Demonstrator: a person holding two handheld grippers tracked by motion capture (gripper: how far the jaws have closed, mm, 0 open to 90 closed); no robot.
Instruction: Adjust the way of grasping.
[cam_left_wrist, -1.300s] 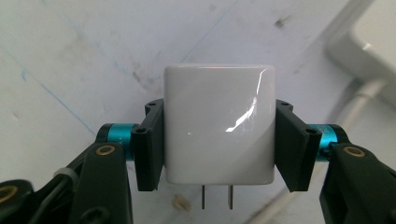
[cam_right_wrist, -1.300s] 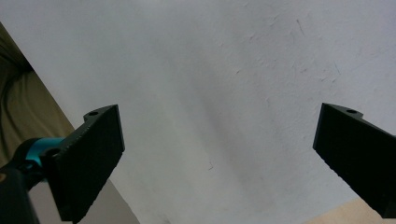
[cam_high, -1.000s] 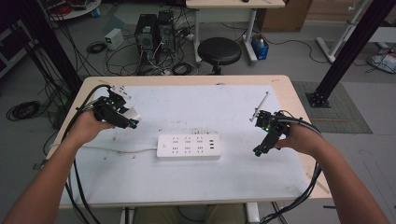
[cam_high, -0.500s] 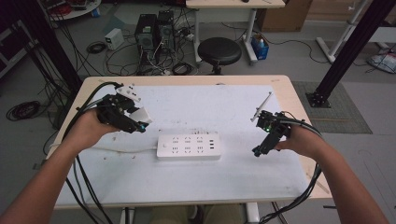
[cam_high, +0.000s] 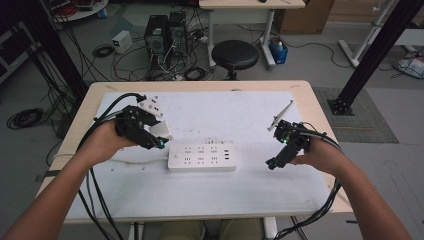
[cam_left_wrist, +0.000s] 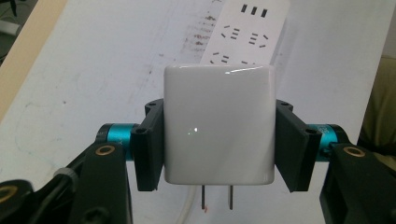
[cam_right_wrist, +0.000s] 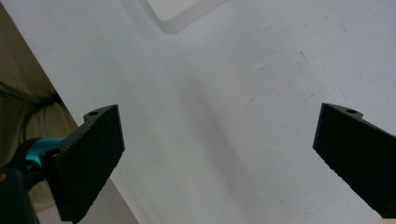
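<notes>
A white power strip (cam_high: 202, 157) lies flat in the middle of the white table mat, its sockets facing up. My left gripper (cam_high: 159, 135) is shut on a white plug-in charger block (cam_left_wrist: 218, 125), held just left of the strip's left end. The charger's two metal prongs (cam_left_wrist: 215, 198) stick out below the jaws, and the strip (cam_left_wrist: 247, 32) lies beyond it. My right gripper (cam_high: 272, 163) hovers low over the mat to the right of the strip, open, with nothing between its fingers (cam_right_wrist: 88, 158). A corner of the strip (cam_right_wrist: 184, 13) shows at the top of the right gripper view.
The white mat (cam_high: 210, 190) covers most of the wooden table (cam_high: 320, 107). The strip's white cord (cam_high: 135, 161) runs left under my left hand. Black cables trail from both grippers off the front edge. A stool (cam_high: 235, 54) and computer towers (cam_high: 165, 30) stand beyond the table.
My left gripper has carried the charger to the right and slightly nearer, close to the strip's left end. The right gripper has stayed in place.
</notes>
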